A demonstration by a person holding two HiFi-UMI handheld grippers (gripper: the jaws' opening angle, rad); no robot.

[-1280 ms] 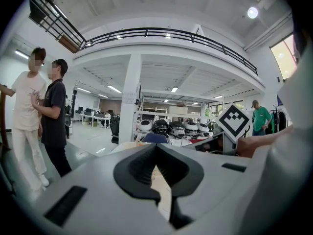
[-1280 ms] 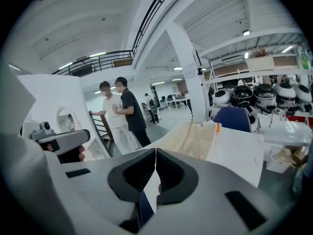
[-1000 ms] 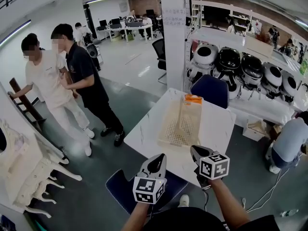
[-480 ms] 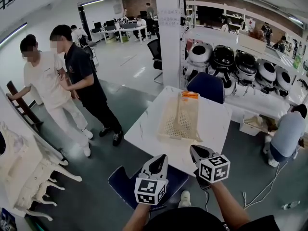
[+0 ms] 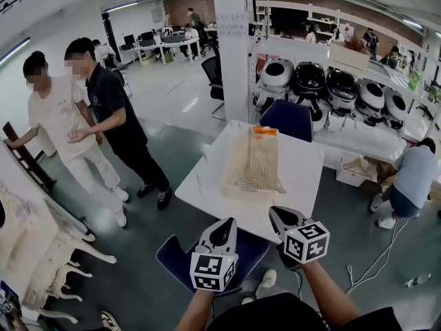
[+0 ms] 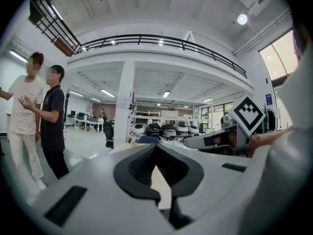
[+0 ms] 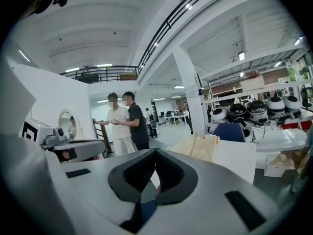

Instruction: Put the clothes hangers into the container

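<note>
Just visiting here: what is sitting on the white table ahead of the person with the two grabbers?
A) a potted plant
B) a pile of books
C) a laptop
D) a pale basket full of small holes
D: the head view shows a pale perforated basket on the white table, with something orange at its far end.

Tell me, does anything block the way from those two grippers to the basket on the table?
Nothing visible does. Only bare white table lies between the basket and the left gripper and right gripper, both shut and empty.
</note>
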